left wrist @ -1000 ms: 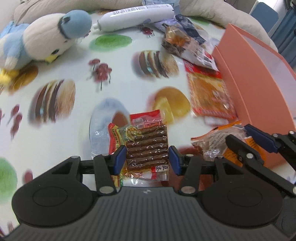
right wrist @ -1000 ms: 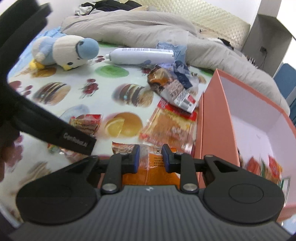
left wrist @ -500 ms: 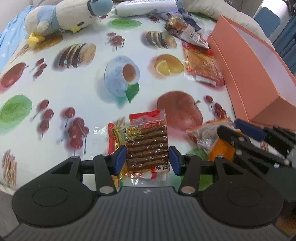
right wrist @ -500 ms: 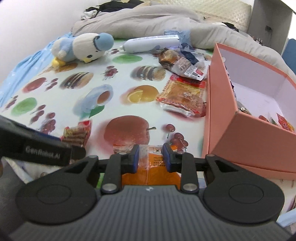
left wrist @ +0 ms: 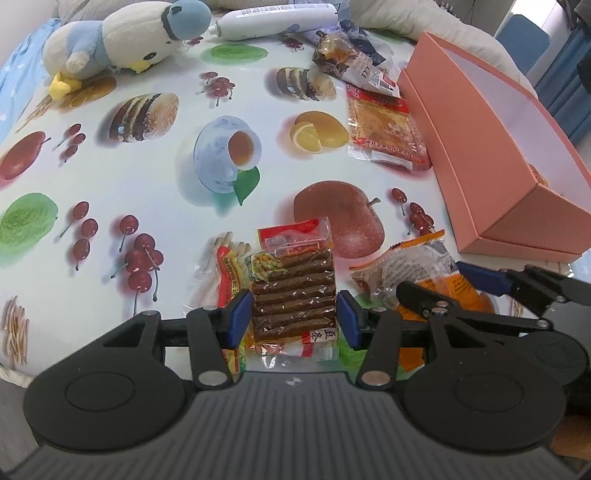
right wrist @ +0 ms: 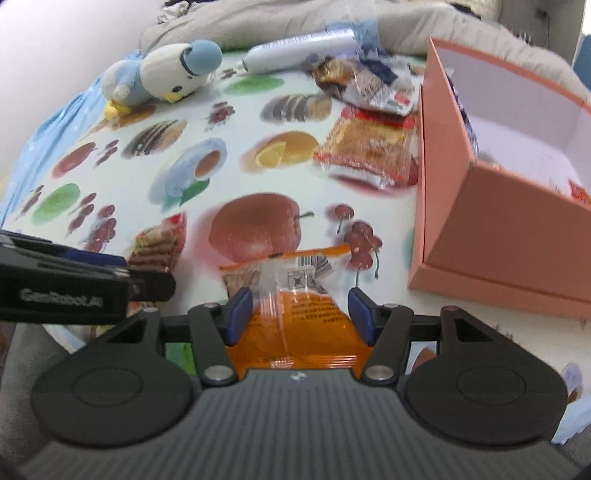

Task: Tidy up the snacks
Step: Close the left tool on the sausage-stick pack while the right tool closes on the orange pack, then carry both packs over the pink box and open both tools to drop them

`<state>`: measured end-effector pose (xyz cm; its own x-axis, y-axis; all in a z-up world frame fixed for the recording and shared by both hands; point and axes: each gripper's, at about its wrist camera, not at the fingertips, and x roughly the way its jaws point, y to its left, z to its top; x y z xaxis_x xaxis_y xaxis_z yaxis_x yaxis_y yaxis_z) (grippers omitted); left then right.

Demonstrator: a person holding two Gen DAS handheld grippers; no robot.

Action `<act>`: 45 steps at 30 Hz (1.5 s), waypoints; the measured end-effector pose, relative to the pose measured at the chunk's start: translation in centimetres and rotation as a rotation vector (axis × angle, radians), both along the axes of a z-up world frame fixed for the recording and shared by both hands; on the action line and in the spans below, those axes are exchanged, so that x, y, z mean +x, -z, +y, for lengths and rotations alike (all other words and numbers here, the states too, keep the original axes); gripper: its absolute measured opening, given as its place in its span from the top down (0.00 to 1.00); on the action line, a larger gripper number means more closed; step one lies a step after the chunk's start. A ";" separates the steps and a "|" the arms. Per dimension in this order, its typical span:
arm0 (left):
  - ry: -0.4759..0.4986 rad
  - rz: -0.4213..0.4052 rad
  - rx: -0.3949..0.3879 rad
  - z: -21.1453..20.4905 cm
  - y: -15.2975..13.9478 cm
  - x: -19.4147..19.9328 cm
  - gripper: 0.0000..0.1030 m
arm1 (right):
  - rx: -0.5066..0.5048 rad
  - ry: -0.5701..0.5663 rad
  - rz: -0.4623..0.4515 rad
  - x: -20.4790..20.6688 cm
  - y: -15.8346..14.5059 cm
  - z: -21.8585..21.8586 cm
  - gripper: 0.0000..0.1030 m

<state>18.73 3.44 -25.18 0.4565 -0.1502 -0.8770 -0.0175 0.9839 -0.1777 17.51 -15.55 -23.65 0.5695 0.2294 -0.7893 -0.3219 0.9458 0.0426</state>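
My left gripper (left wrist: 294, 317) is shut on a clear packet of brown snack sticks (left wrist: 293, 284) near the table's front edge. A yellow-red packet (left wrist: 231, 280) lies under its left side. My right gripper (right wrist: 300, 314) is open around an orange snack packet (right wrist: 295, 306) that lies on the table; this packet also shows in the left wrist view (left wrist: 410, 266). The pink box (right wrist: 517, 206) stands open at the right, with some snacks inside. An orange-red flat packet (left wrist: 384, 129) and a crumpled wrapper pile (left wrist: 351, 59) lie beside the box.
A plush bird (left wrist: 118, 40) and a white tube (left wrist: 273, 22) lie at the far side on the fruit-print tablecloth (left wrist: 147, 177). A grey blanket (right wrist: 258, 22) lies behind. The table's front edge is just under both grippers.
Both grippers pulled back toward the table's front edge with their packets. The right gripper's jaws have opened and the orange packet now lies between them.
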 end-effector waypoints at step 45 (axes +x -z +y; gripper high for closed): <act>0.093 -0.229 -0.122 -8.0 -13.4 -1.0 0.46 | 0.167 0.221 -0.242 -3.6 -14.6 -10.8 0.54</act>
<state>17.75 -4.59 -11.77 0.6201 -0.2985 -0.7255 0.1260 0.9507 -0.2835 13.93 -26.33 -9.09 0.7853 0.1948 -0.5876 -0.1306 0.9800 0.1503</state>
